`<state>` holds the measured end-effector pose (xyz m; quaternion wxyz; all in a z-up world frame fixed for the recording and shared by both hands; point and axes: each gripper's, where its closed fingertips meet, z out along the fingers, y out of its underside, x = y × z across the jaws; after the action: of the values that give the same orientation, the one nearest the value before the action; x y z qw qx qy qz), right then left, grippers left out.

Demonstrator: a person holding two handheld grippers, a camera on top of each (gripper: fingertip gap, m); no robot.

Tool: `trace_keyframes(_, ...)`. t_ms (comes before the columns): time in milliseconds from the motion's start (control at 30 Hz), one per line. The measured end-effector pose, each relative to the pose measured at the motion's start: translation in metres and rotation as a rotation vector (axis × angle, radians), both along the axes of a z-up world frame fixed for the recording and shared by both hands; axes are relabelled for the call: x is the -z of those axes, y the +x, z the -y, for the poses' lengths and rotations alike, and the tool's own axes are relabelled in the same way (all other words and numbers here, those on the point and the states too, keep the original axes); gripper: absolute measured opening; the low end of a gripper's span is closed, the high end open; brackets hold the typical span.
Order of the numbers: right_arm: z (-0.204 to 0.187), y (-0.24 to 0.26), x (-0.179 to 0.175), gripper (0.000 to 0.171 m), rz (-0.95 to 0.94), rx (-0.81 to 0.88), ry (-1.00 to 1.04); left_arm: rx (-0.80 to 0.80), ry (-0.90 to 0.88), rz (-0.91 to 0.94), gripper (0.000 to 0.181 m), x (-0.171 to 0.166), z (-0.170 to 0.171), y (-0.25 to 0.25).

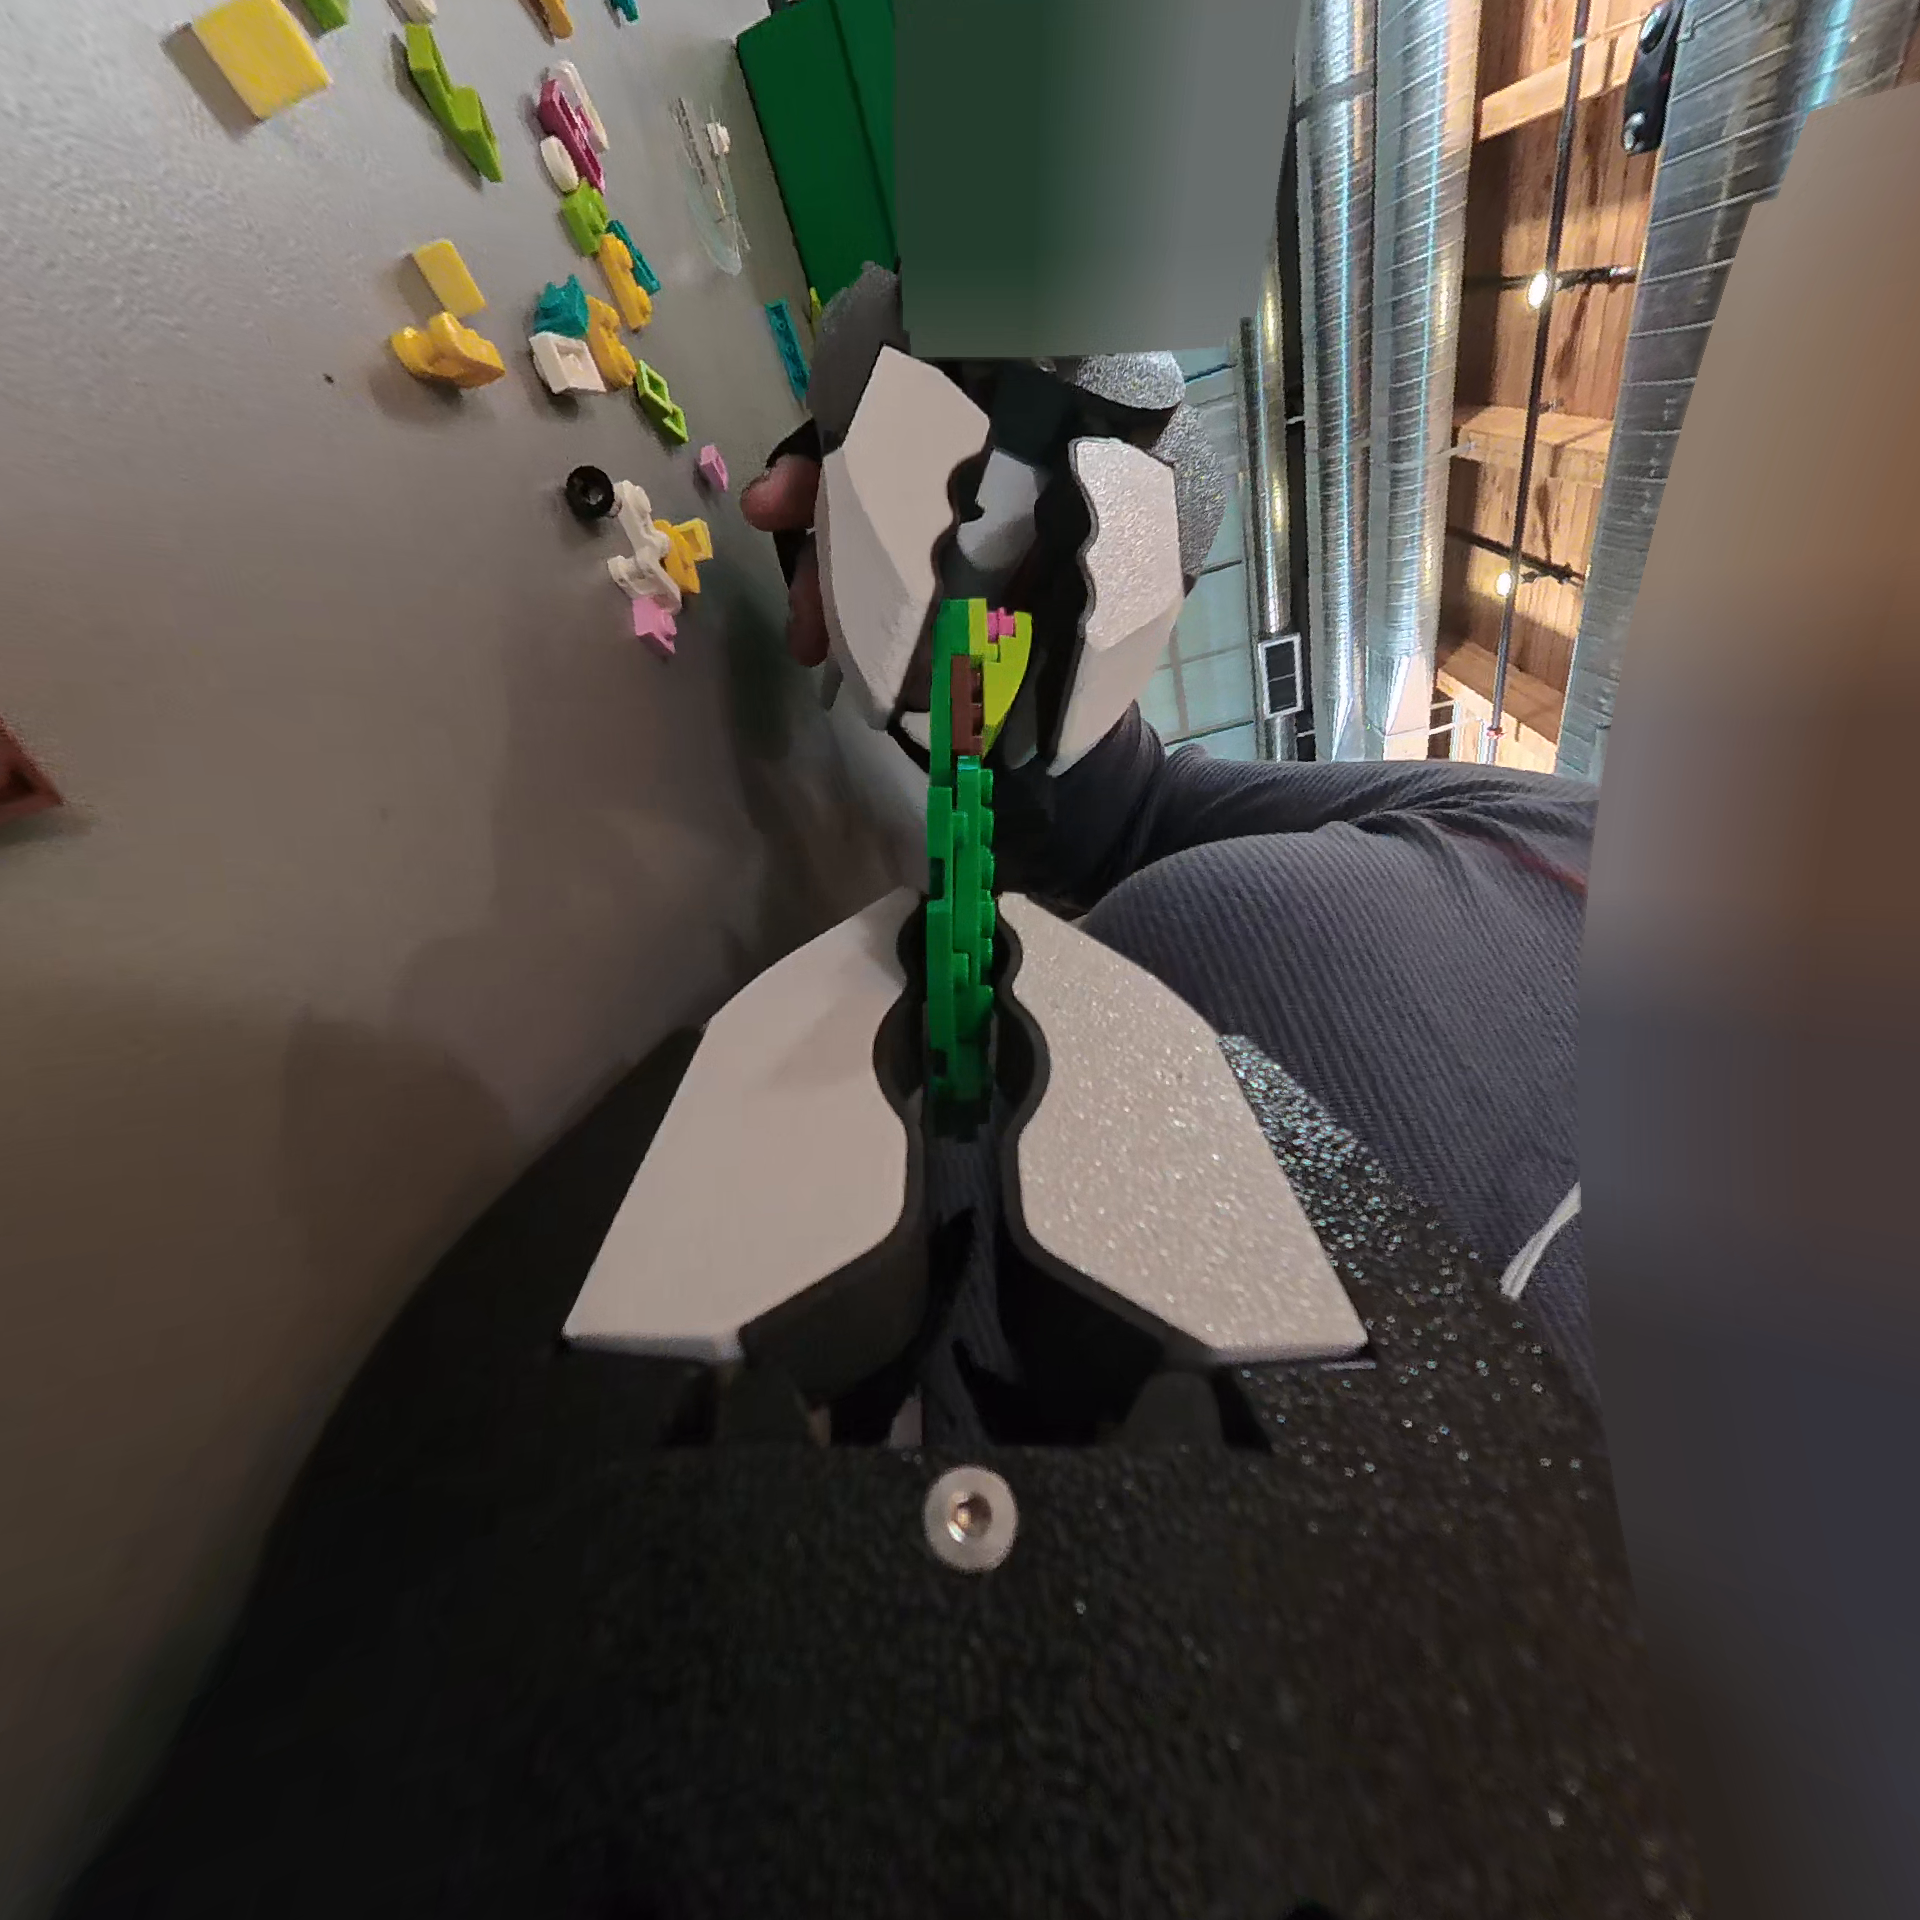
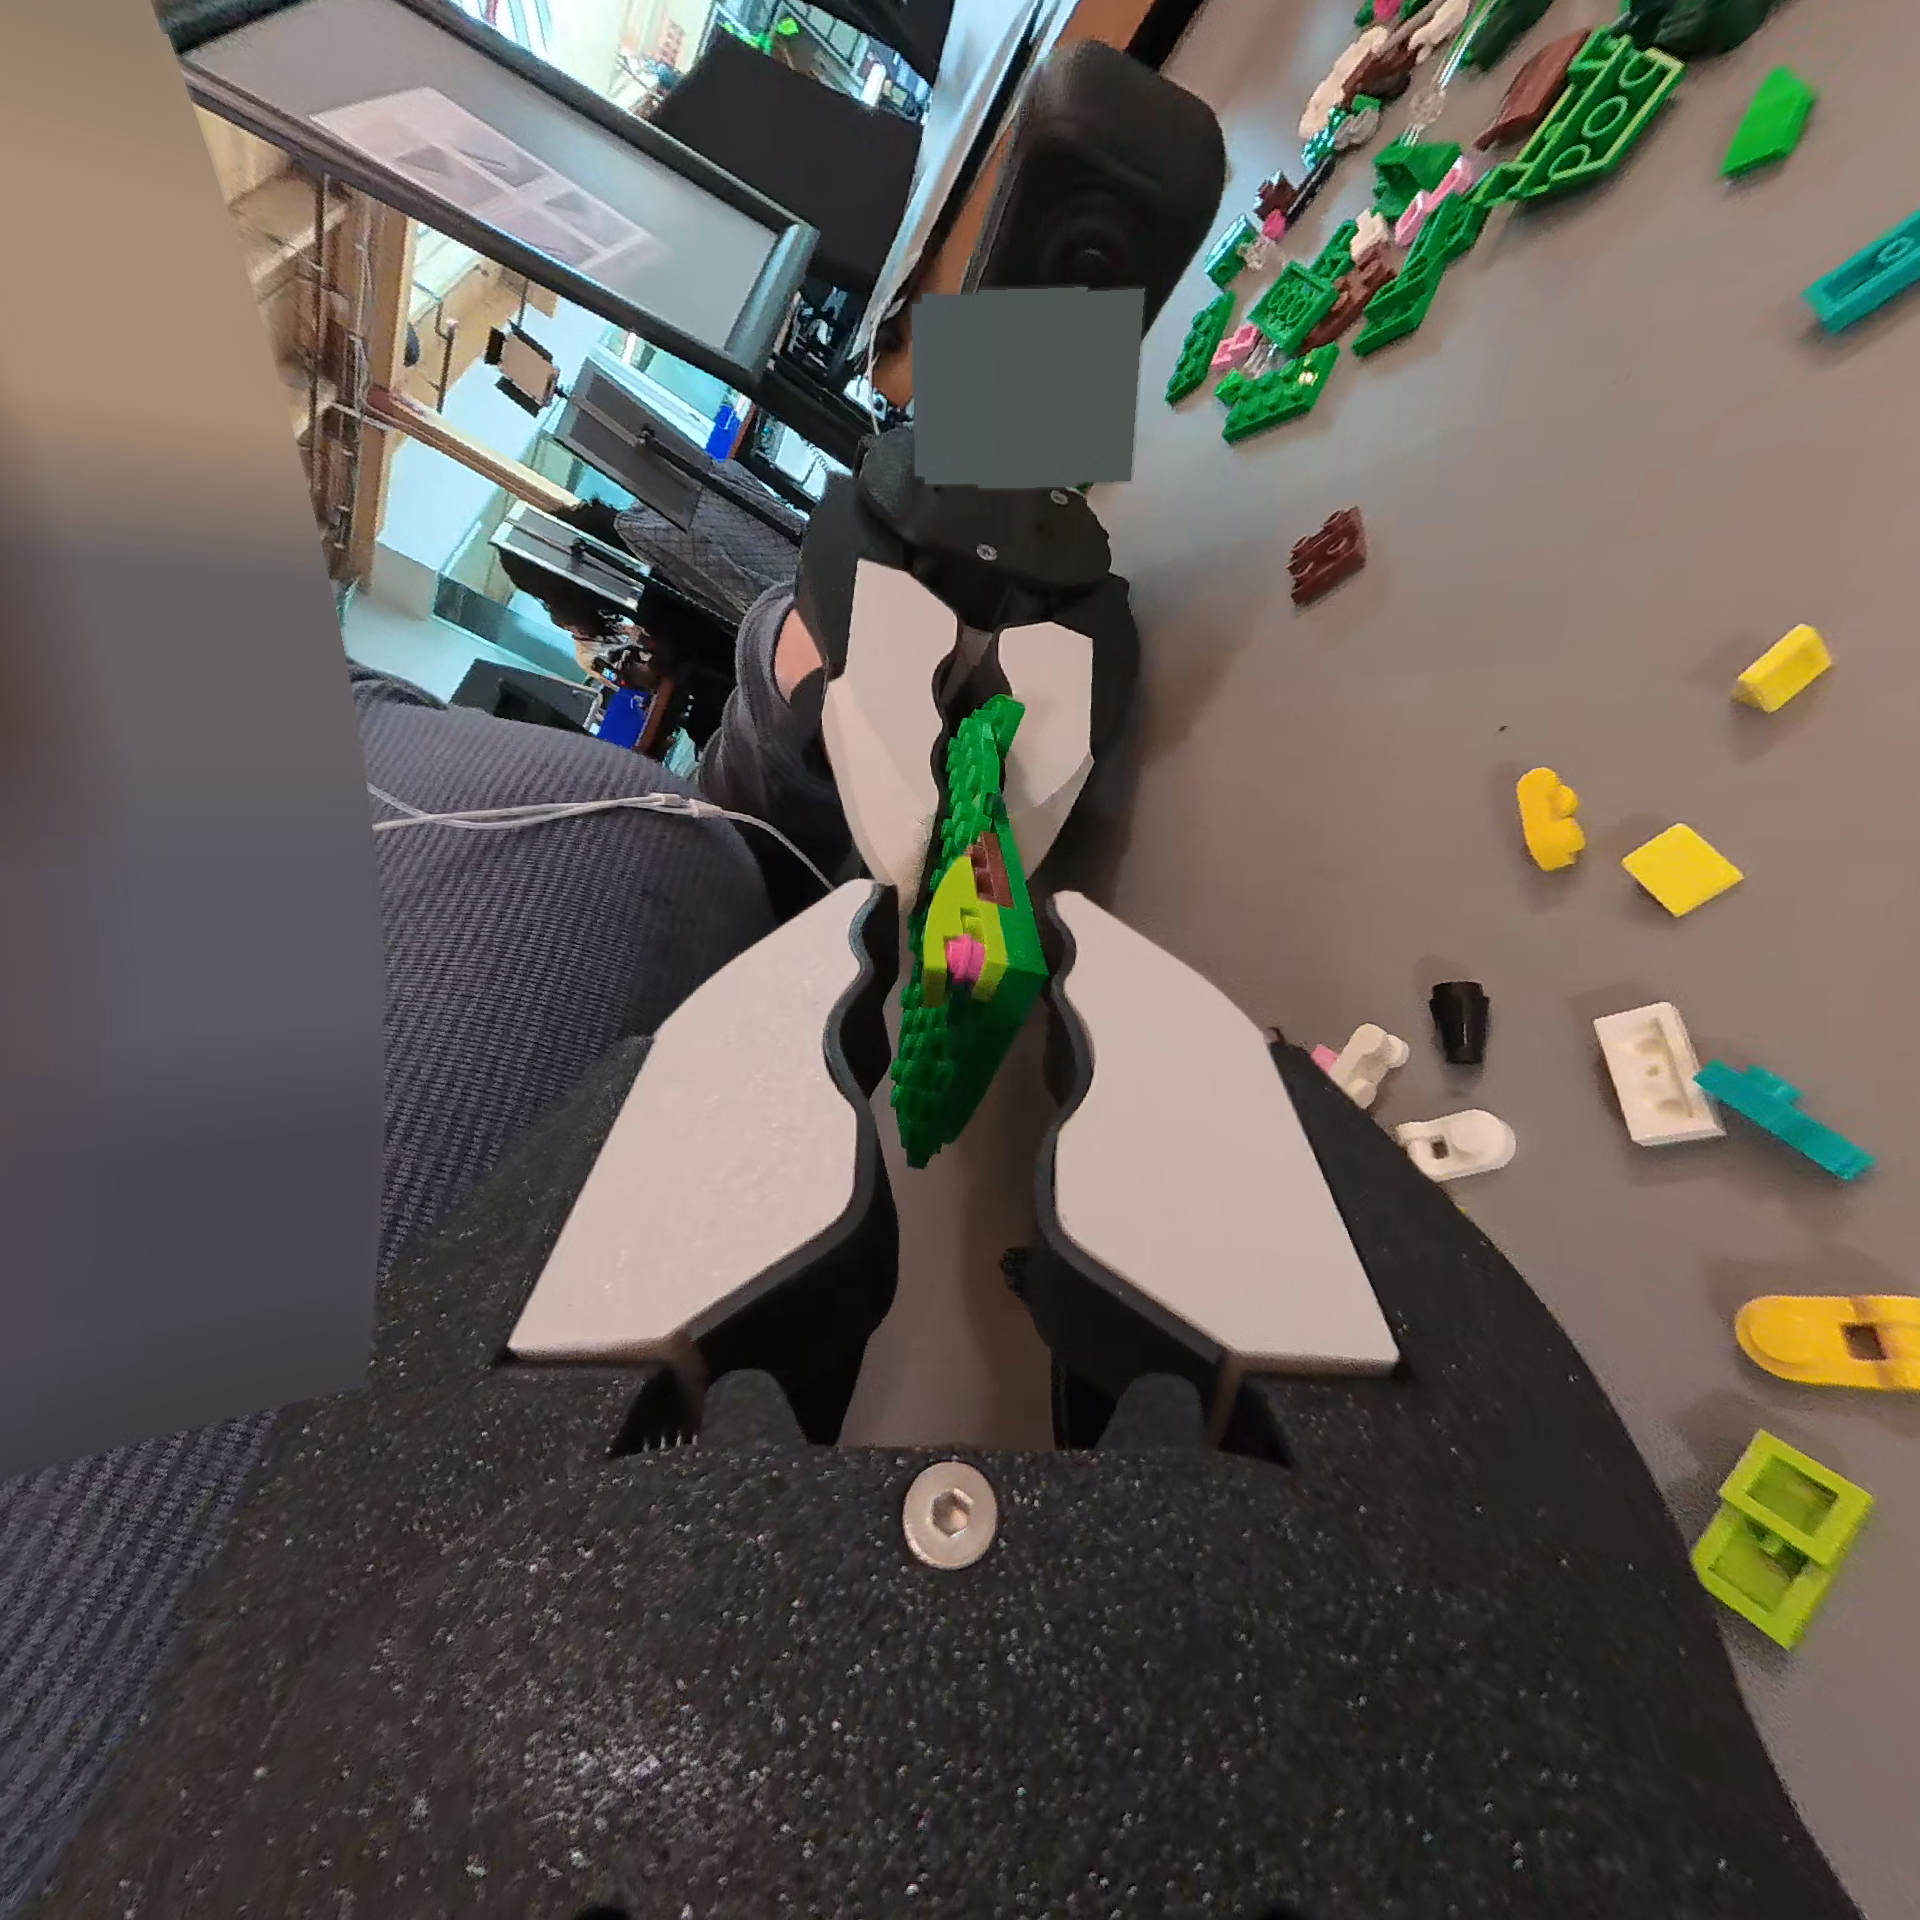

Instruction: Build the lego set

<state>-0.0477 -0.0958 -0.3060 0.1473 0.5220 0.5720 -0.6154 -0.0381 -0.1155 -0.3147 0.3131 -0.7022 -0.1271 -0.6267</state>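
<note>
A: Starting on the left, what has hold of the build?

B: The left gripper (image 1: 961,935) is clamped on the green plate assembly (image 1: 961,935), pinching its near end edge-on between the grey fingers (image 1: 769,1153). The plate hangs in the air beside the grey worktop (image 1: 208,831), not resting on it.

A: And how will it handle?

B: Light and stiff, I'd judge, but the stacked plates could pop apart if twisted. Best held across the flat faces near an end, as now, pressing squarely.

A: Moving right?

B: The right gripper (image 2: 961,1023) faces the left one head-on. Its jaws stand apart around the far end, where the lime piece (image 2: 961,935) and pink stud (image 2: 964,954) sit; I see gaps on both sides, so it isn't gripping.

A: Poses?

B: Both grippers are raised and rolled sideways, so the worktop reads as a wall. Loose bricks, such as a yellow tile (image 2: 1680,868) and a white piece (image 2: 1654,1075), lie scattered there, well apart from the build.
</note>
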Motion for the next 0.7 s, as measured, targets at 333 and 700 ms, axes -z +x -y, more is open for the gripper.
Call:
trace_keyframes(333,0.007,0.007,-0.009,0.019,-0.160,-0.021,0.070,0.012,0.134,-0.157,0.009,-0.006,0.006,0.009)
trace_keyframes(700,0.021,0.027,-0.024,0.019,-0.377,-0.093,0.336,0.022,0.416,-0.616,0.009,-0.013,0.016,0.022)
